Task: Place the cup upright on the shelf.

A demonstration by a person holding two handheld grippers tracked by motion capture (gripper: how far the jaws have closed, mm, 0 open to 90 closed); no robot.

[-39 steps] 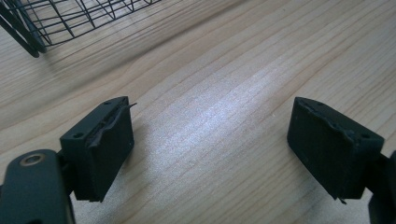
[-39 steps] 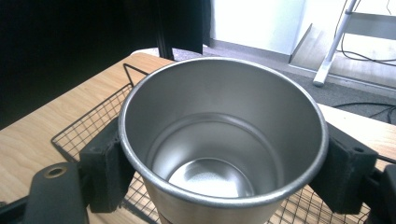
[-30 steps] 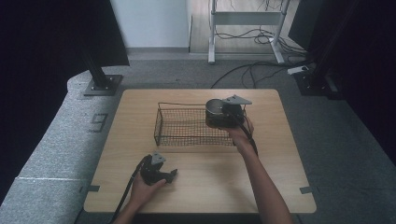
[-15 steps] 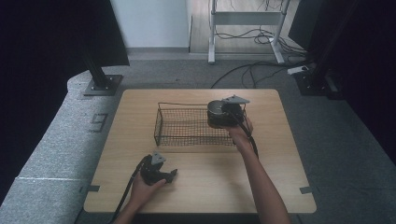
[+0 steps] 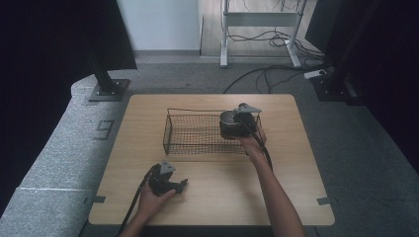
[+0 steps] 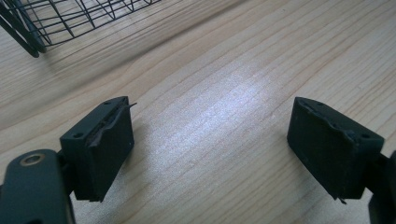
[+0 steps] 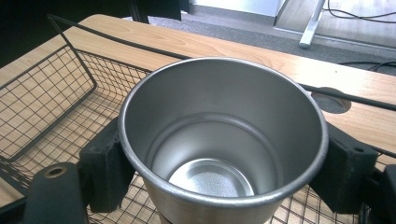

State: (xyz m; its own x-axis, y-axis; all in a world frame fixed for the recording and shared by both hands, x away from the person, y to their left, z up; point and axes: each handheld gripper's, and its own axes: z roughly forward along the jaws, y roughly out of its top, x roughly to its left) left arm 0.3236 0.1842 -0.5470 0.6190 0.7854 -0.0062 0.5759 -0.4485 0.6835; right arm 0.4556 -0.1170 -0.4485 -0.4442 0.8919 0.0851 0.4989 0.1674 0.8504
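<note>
- Steel cup (image 7: pixel 223 140) stands upright and empty in the right end of the wire basket (image 5: pixel 192 133), clamped at both sides by the right claw (image 5: pixel 232 123).
- Left claw (image 6: pixel 210 140) rests low on the tabletop (image 5: pixel 296 187) near the basket's front corner, its jaws wide apart around bare wood.

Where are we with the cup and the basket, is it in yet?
Nearly. Done: the right claw has the cup gripped, upright and empty, over the right end of the basket. In hand: the cup is between the jaws; I cannot tell whether it touches the mesh floor. Left: release and withdraw. The left claw is open on the table, holding nothing.
</note>
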